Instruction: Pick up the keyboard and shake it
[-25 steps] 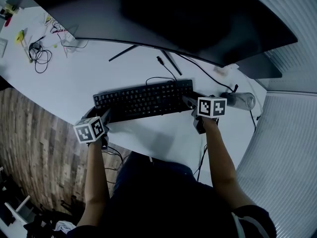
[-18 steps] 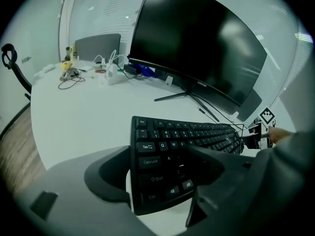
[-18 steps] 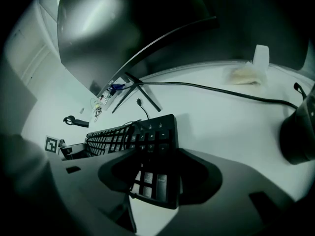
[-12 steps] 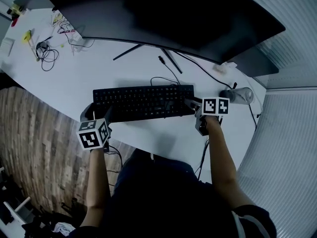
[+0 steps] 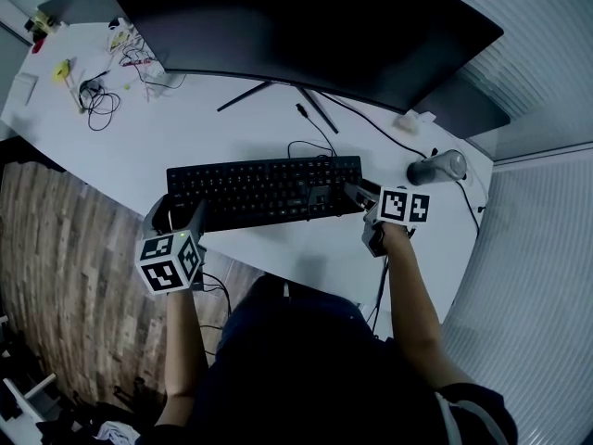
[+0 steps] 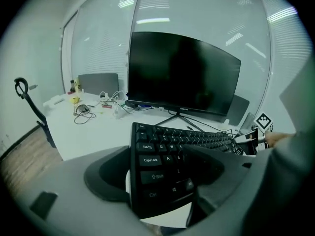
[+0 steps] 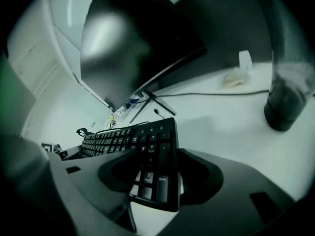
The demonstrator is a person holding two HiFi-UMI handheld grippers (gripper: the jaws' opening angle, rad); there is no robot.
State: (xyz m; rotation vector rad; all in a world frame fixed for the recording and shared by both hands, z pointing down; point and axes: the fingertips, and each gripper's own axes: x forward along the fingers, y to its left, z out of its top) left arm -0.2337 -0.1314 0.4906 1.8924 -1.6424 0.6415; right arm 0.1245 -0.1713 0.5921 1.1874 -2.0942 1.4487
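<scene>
On the keyboard (image 6: 170, 142) we read white legends at its left end: "Tab" on the Tab key (image 6: 147, 147), "Caps Lock" on the Caps Lock key (image 6: 150, 160), "Shift" on the Shift key (image 6: 157, 176) and "Ctrl" on the Ctrl key (image 6: 153, 194). At its other end we read "Enter" on the Enter key (image 7: 162, 180) and "3 PgDn" on the PgDn key (image 7: 148, 177). The logo (image 6: 183, 109) on the monitor (image 6: 183, 73) is too small to read.

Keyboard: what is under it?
White desk shows past its edges. The keyboard hides the desk directly beneath and its underside, where the left tool and right tool grip.
</scene>
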